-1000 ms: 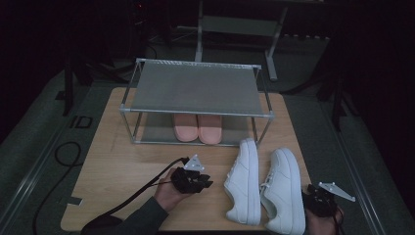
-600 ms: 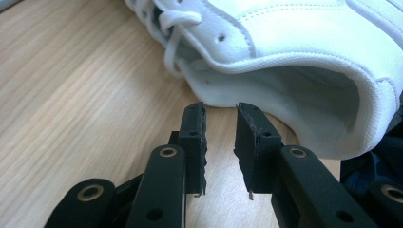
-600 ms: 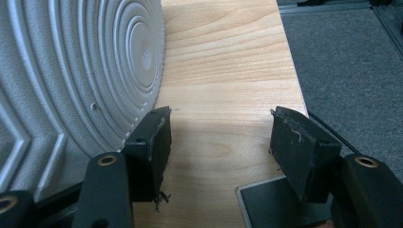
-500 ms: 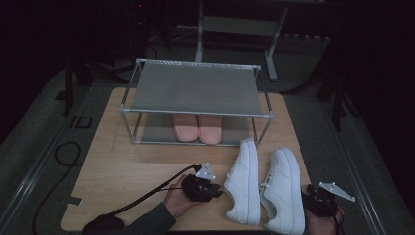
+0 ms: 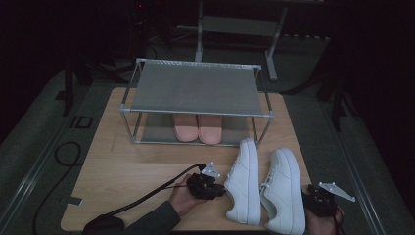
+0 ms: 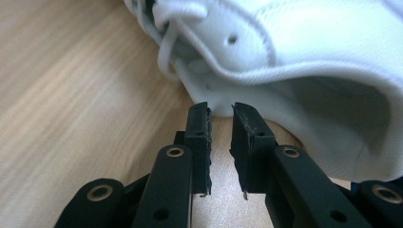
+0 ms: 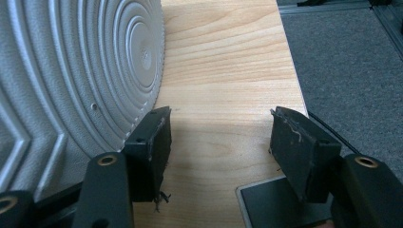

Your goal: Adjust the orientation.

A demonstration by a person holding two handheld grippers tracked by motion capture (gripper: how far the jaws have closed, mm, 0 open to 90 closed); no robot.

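I am holding my left gripper [image 5: 221, 184] low over the table [image 5: 122, 176], its tips right at the side of the left shoe [image 5: 243, 183]. In the left gripper view its jaws have just been closing and are standing a narrow gap apart, with nothing between them; the tips [image 6: 221, 124] are pointing at the shoe's [image 6: 294, 61] white wall just below the collar, very near it, though I cannot tell if they are touching. The laces [image 6: 173, 33] are hanging above and to the left of the jaws. My right gripper [image 5: 320, 203] is sitting at the table's near right corner, just beside the right shoe [image 5: 283, 188]. In the right gripper view its jaws are spread wide and pinching nothing [image 7: 218, 137]; the shoe's ribbed grey sole [image 7: 71, 71] is lying against the left jaw, with bare wood between the pads. The two shoes are lying side by side, toes pointing away from me, the left one between my two grippers. Farther off a metal rack [image 5: 195, 88] is standing across the table, and a pink pair [image 5: 197, 128] is sitting on its lower shelf, well apart from both grippers. The left gripper's cable [image 5: 147, 196] is trailing back along the table towards me.
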